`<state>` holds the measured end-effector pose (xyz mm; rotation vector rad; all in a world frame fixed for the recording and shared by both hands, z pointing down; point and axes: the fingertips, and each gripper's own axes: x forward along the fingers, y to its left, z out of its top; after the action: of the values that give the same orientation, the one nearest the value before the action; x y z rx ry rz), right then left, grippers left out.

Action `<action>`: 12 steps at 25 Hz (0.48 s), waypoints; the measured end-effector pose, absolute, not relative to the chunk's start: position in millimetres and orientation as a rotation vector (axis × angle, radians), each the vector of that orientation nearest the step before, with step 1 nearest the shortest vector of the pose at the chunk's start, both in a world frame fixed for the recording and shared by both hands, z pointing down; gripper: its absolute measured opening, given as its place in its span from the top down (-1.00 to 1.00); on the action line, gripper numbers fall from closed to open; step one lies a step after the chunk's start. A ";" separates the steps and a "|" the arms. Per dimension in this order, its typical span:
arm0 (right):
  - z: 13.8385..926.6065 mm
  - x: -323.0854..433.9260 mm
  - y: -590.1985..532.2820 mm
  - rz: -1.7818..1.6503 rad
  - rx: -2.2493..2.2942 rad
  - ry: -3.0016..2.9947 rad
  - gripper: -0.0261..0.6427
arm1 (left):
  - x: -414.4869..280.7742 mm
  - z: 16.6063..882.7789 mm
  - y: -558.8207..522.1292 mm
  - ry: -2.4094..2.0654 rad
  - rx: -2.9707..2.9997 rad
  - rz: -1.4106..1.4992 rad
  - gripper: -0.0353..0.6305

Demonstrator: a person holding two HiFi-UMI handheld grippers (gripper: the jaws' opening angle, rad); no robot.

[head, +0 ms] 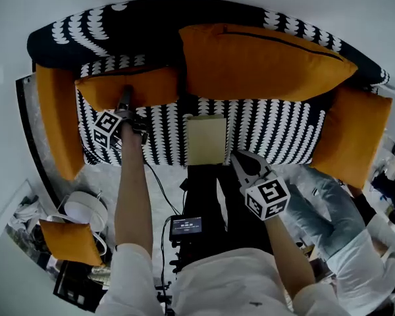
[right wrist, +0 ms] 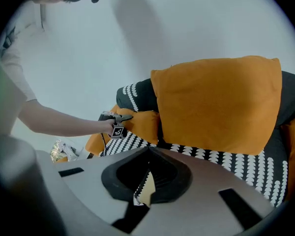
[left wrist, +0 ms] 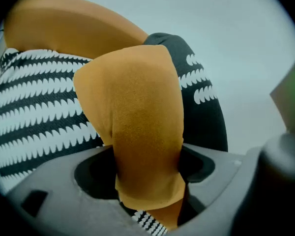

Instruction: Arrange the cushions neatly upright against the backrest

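A large orange cushion stands upright against the black backrest of the patterned sofa, right of middle. A smaller orange cushion lies at the seat's back left, next to it. My left gripper is shut on this small cushion, with its orange fabric pinched between the jaws. My right gripper hangs shut and empty over the seat's front edge, apart from both cushions. The left gripper on the small cushion also shows in the right gripper view.
Orange armrests flank the seat at left and right. A beige pad lies on the seat's front middle. On the floor at lower left sit another orange cushion and a white round object. A second person's sleeve shows at right.
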<state>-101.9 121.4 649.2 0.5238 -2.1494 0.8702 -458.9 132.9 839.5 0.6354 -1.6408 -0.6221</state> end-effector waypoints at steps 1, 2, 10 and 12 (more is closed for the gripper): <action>648.4 -99.8 122.7 0.869 0.518 -2.157 0.89 | -457.3 833.9 142.0 -1.647 0.650 -0.604 -0.19; 647.1 -96.7 124.7 0.869 0.514 -2.164 0.89 | -454.5 827.7 151.2 -1.653 0.664 -0.586 -0.19; 633.5 -56.3 155.3 0.818 0.427 -2.204 0.89 | -405.0 776.4 233.7 -1.696 0.689 -0.548 -0.19; 626.4 -44.7 162.1 0.804 0.408 -2.220 0.89 | -390.2 761.4 254.3 -1.708 0.687 -0.544 -0.19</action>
<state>-44.7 162.1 626.4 0.4078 -2.2195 0.8044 -390.2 254.3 761.4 0.6867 -1.7078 -0.5442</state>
